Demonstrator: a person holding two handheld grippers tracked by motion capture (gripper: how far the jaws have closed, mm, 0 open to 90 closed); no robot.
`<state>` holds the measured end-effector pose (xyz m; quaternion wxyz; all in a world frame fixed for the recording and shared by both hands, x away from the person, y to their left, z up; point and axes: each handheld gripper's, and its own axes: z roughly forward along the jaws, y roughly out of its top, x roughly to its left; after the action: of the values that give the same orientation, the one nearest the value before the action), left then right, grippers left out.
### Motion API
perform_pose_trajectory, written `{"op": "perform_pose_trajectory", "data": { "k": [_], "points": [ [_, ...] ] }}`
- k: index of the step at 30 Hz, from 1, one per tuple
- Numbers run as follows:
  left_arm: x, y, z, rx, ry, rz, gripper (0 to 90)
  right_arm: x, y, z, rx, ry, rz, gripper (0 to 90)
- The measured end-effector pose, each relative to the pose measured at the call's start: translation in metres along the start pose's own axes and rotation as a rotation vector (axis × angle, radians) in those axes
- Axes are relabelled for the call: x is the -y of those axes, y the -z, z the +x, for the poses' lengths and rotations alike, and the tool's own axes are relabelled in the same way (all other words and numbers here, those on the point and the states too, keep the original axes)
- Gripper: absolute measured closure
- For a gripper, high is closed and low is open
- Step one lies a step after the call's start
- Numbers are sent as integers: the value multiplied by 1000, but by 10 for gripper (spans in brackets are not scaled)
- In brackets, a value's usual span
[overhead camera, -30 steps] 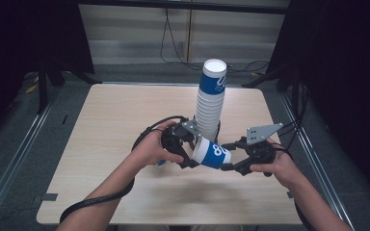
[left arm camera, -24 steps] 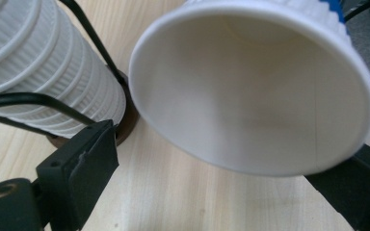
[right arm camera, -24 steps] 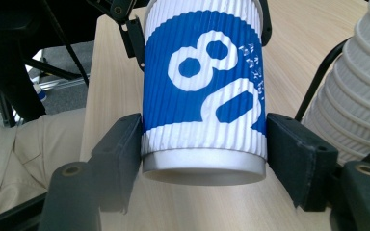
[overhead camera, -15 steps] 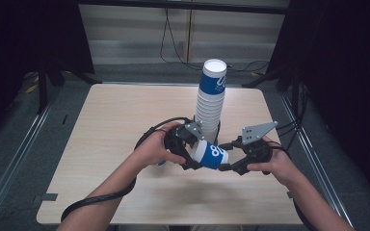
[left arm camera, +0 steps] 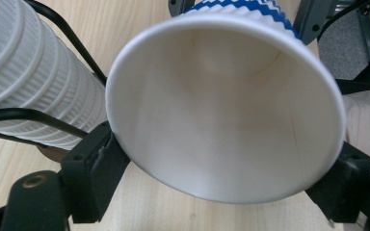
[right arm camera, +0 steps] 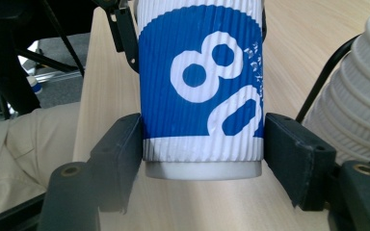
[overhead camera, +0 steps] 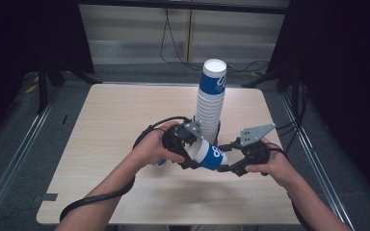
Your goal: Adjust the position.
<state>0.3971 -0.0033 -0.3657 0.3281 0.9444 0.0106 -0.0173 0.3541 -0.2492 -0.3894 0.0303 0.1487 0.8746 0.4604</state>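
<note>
A ribbed paper cup (overhead camera: 207,155), blue with a white "80" print, lies on its side just above the table between my two grippers. My left gripper (overhead camera: 191,153) is shut on its rim end; in the left gripper view the cup's open mouth (left arm camera: 221,110) faces the camera, with a black jaw touching each side of the rim. My right gripper (overhead camera: 223,157) is shut on the base end. In the right gripper view both pads (right arm camera: 125,149) press the cup's (right arm camera: 202,82) lower wall.
A tall stack of upside-down cups (overhead camera: 209,103) stands right behind the grippers, close to the held cup. The light wooden table (overhead camera: 101,120) has bare room to the left and front. A small blue-and-white object (overhead camera: 160,162) peeks out under the left hand. Cables trail off both grippers.
</note>
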Motion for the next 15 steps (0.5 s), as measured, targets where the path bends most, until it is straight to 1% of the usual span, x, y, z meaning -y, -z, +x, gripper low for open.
{"op": "perform_pose_trajectory", "data": {
  "k": [1, 3, 5, 6, 7, 9, 10, 11, 12, 13, 14, 15],
  "points": [
    [0, 0, 0, 1, 12, 2, 179, 0, -1, 0, 3, 4, 5, 313],
    [1, 1, 0, 1, 10, -1, 186, 1, -1, 0, 10, 6, 10, 318],
    [1, 2, 1, 2, 18, -3, 193, 2, -2, 0, 18, 10, 12, 326],
    [2, 1, 1, 7, 16, -8, 193, 2, -2, 0, 17, 10, 10, 336],
    [2, 1, 0, 2, 15, -8, 190, 3, -3, 0, 11, 9, 11, 337],
    [2, 1, 1, 1, 20, -7, 181, 3, -3, 0, 20, 16, 11, 337],
    [2, 1, 1, -3, 17, -11, 177, 3, -4, 0, 15, 7, 13, 337],
    [2, 0, 2, -5, 18, -12, 169, 3, -4, 0, 22, 10, 10, 338],
    [2, 0, 2, 0, 13, -12, 167, 3, -4, 0, 22, 8, 5, 338],
    [3, -1, 2, 0, 13, -20, 166, 2, -4, 0, 16, 9, 16, 340],
    [3, -2, 2, 8, 26, -24, 161, 2, -4, 0, 16, 10, 20, 396],
    [2, -3, 1, 26, 20, -27, 174, 2, -4, 0, 15, 17, 6, 490]
  ]
}}
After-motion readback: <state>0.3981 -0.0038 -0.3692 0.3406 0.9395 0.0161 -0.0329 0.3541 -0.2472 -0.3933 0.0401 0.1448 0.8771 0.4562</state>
